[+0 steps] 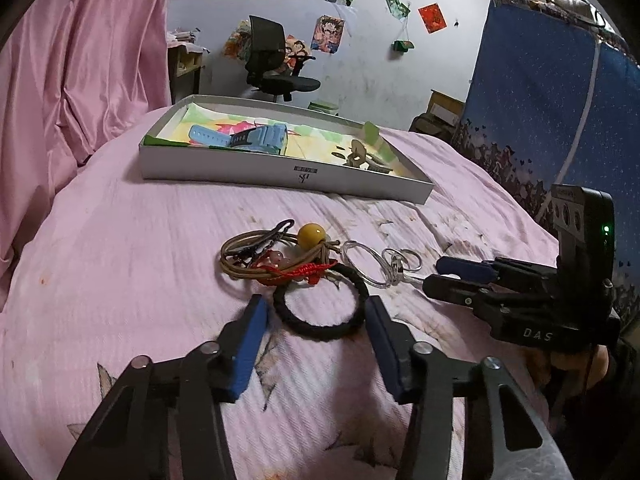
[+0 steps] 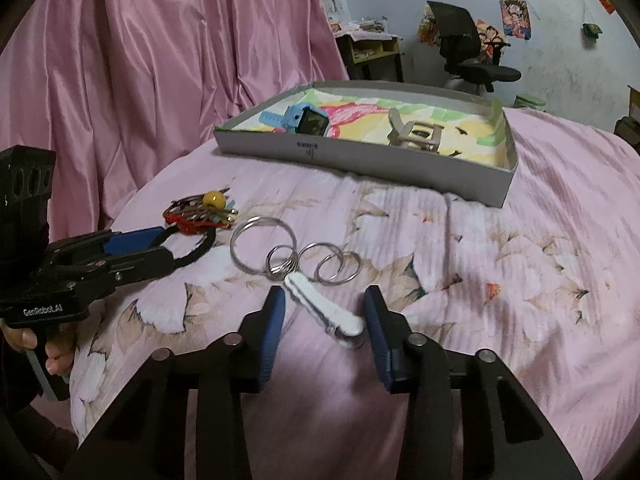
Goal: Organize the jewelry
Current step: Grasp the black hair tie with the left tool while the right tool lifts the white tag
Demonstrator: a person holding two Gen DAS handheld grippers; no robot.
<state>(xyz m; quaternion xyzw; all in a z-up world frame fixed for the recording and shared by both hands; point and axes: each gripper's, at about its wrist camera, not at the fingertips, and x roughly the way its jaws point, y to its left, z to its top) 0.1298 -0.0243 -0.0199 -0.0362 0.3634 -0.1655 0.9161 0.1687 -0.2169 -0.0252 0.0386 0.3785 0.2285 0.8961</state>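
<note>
Black hair tie: soft, light; I pinch its band, left gripper spread. White clip: rigid; right gripper spread.

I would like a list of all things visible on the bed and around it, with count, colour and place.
Box: one, grey, far on the bed.
Watch: one, light blue, in the box, left.
Hair claw: one, beige, in the box, right.
Cord bundle: one, tan and red, yellow bead, mid bed.
Hair tie: one, black, between the left gripper's fingers.
Key rings: several, silver, linked.
Clip: one, white, between the right gripper's fingers.
Office chair: one, black, by the wall.
Left gripper: open.
Right gripper: open.
</note>
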